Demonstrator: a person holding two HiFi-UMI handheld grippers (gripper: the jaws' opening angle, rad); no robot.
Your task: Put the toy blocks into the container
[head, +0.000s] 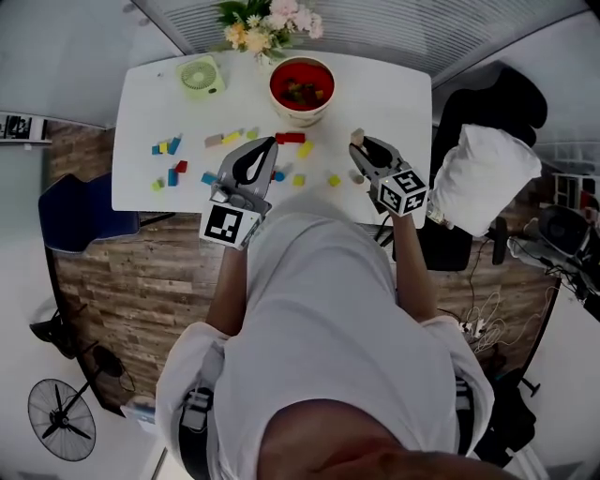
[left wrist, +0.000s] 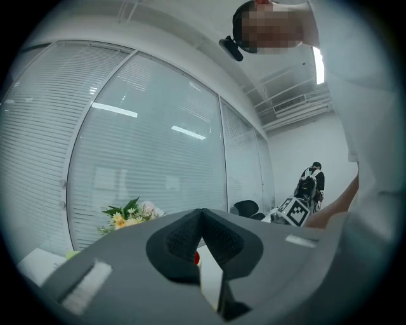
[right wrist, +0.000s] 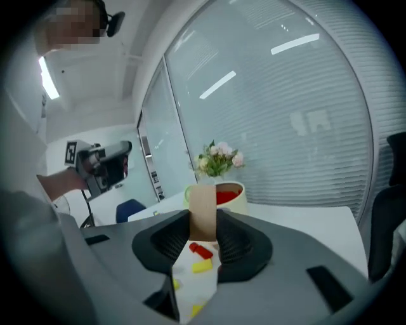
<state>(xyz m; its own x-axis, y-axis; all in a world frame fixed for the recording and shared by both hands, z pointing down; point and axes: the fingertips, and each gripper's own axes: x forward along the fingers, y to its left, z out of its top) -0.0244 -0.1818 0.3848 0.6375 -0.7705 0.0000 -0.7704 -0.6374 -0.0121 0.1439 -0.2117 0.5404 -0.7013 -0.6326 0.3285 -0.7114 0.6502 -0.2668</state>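
The right gripper (right wrist: 203, 222) clamps a tan block (right wrist: 203, 204), plain only in its view.

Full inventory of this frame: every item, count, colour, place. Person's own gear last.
white table: 1, centre of head view.
round cream bowl with red inside: 1, table's far edge, pieces inside.
loose toy blocks: about a dozen, blue, yellow, red, green, tan, scattered on table.
tan rectangular block: 1, between jaws of right gripper.
small green desk fan: 1, table's far left.
flower bouquet: 1, white, pink, yellow, behind bowl.
black chair: 1, right of table, with white cloth bundle.
blue chair: 1, left of table.
black floor fan: 1, lower left.
left gripper: 1, grey, jaws together, empty.
right gripper: 1, grey, shut on tan block.
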